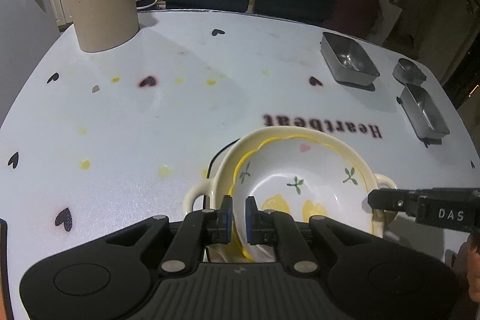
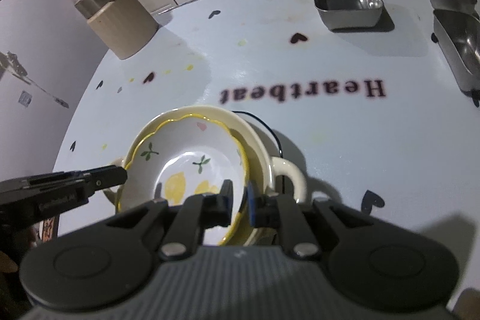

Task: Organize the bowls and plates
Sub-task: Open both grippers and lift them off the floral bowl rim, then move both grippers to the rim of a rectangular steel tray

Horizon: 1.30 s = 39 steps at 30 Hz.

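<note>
A white lemon-print bowl [image 1: 300,185] [image 2: 186,158] with a wavy yellow rim rests, slightly tilted, inside a cream two-handled bowl [image 1: 223,170] [image 2: 259,146] on the white table [image 1: 135,116]. My left gripper [image 1: 239,212] straddles the lemon bowl's left rim, pads close on either side of the wall. From the opposite side, my right gripper [image 2: 240,200] clamps the bowl's right rim the same way. Each gripper shows in the other's view: the right gripper [image 1: 375,201] at the bowl's right edge, the left gripper [image 2: 121,177] at its left edge.
A beige crock [image 1: 105,11] holding a steel pot stands at the far left. Two rectangular steel trays [image 1: 348,59] [image 1: 424,113] and a small round tin [image 1: 409,69] sit at the far right. A black cable [image 1: 222,152] runs under the cream bowl. Dark chairs stand beyond the table.
</note>
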Each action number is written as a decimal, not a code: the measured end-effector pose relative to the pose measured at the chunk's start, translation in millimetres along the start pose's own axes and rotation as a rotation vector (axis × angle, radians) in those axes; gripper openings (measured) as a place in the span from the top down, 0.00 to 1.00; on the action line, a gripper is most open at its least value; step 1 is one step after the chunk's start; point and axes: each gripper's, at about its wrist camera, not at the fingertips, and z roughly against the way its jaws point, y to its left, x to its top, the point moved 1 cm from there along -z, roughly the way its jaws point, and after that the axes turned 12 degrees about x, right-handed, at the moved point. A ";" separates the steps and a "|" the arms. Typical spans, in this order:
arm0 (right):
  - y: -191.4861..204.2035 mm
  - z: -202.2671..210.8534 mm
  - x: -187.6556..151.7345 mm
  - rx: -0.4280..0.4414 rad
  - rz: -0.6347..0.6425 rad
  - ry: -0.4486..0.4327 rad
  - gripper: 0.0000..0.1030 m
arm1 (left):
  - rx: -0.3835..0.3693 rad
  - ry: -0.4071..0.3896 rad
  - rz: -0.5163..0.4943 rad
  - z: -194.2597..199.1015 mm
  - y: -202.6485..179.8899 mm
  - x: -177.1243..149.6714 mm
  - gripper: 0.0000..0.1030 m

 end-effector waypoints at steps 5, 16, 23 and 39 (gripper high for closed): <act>1.1 12.3 -6.6 0.004 0.028 -0.018 0.82 | 0.000 -0.012 -0.008 9.4 -3.4 -3.5 0.83; 4.0 53.1 -18.5 0.004 0.132 -0.102 0.46 | -0.030 -0.065 -0.006 30.7 -22.2 -2.7 0.43; -17.9 89.9 -18.7 -0.050 0.118 -0.212 0.34 | -0.068 -0.137 -0.012 42.8 -51.2 7.4 0.12; -122.3 163.9 -11.1 -0.228 -0.146 -0.427 0.00 | -0.122 -0.229 -0.089 33.3 -145.5 39.9 0.00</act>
